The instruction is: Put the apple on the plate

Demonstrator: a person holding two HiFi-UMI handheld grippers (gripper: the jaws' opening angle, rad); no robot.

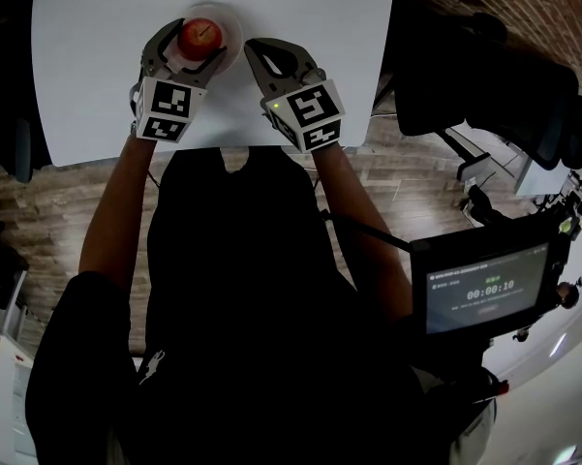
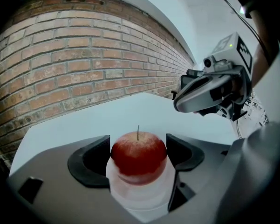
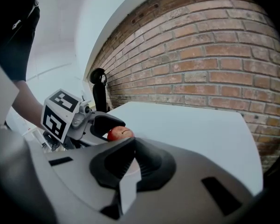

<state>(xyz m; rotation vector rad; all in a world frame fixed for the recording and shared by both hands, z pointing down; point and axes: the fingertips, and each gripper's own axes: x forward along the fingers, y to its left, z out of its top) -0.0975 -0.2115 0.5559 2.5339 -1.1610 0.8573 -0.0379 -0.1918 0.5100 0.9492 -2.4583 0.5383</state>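
A red apple (image 1: 200,38) with a short stem rests on a small white plate (image 1: 229,29) near the far edge of the white table (image 1: 310,8). My left gripper (image 1: 198,41) stands around the apple, its dark pads (image 2: 100,158) pressed against both sides of the fruit. The left gripper view shows the apple (image 2: 139,155) between the jaws, sitting on the plate (image 2: 140,197). My right gripper (image 1: 256,48) hovers just right of the plate, its tips together and nothing between them. From the right gripper view the apple (image 3: 119,133) peeks out past the left gripper (image 3: 105,125).
A brick wall (image 2: 84,64) runs behind the table. A screen (image 1: 486,284) on a stand and dark equipment (image 1: 494,76) stand to the right over a wood floor. A black post (image 3: 99,94) rises beyond the table's left side.
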